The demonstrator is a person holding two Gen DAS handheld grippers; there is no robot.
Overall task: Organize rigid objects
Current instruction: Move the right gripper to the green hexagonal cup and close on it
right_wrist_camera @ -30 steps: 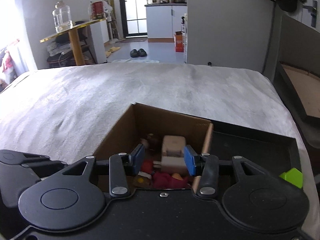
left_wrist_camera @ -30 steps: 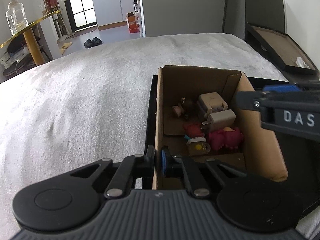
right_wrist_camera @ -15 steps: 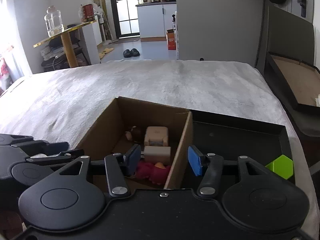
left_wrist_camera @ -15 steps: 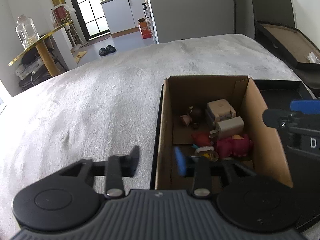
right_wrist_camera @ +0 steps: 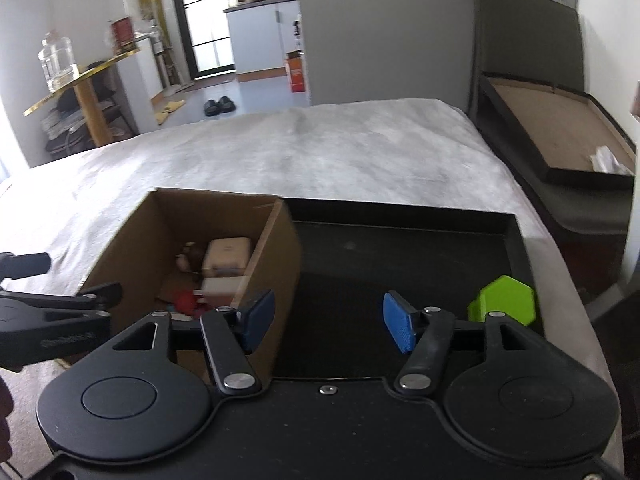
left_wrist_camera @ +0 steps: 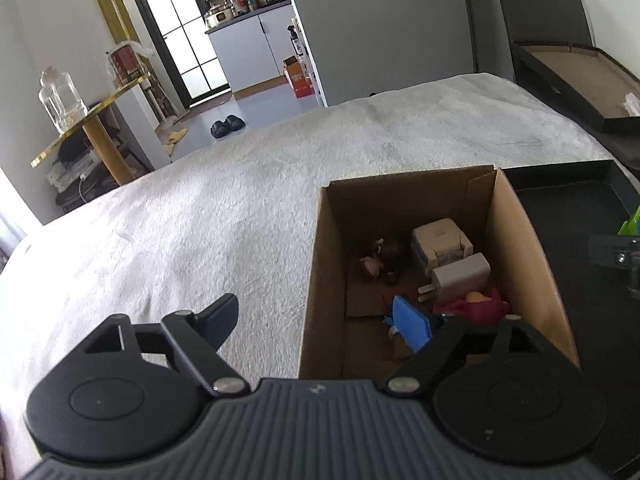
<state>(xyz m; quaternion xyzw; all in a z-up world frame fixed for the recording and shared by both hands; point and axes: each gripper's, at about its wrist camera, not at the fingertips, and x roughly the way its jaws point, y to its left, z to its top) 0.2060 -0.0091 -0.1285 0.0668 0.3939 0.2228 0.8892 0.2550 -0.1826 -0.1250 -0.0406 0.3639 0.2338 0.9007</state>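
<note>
Your cardboard box [left_wrist_camera: 520, 248] sits on the bed [left_wrist_camera: 200, 220], its right wall against a black tray [right_wrist_camera: 400, 240]. Inside the box lie a beige armchair toy [left_wrist_camera: 440, 236], a white charger [left_wrist_camera: 460, 276] with its prongs pointing left, a small brown figure [left_wrist_camera: 378, 258] and a pink toy [left_wrist_camera: 480, 308], all crowded toward the right wall. A green hexagonal block [right_wrist_camera: 502, 300] rests in the tray near its right rim, well apart from the box.

Your left gripper [left_wrist_camera: 320, 320] straddles the box's left wall: one finger hangs over the bed cover, the blue-padded one over the box's inside. Its fingers are spread wide and hold nothing. Your right gripper [right_wrist_camera: 328, 320] hovers above the tray with its left finger just over the box's right wall; it too is spread wide with nothing between the pads. That wall stands between the right gripper and the toys.

Farther off, a second dark tray [right_wrist_camera: 560, 136] leans beyond the bed on the right, a glass jar [left_wrist_camera: 62, 96] stands on a gold-edged side table, and a pair of black slippers [left_wrist_camera: 228, 125] lies on the floor.

A second ago your left fingers were pinched on the box's near wall; they have since let go and opened fully. Your right gripper has swung from over the box to over the tray, opening wider, bringing the green block into fuller view.
</note>
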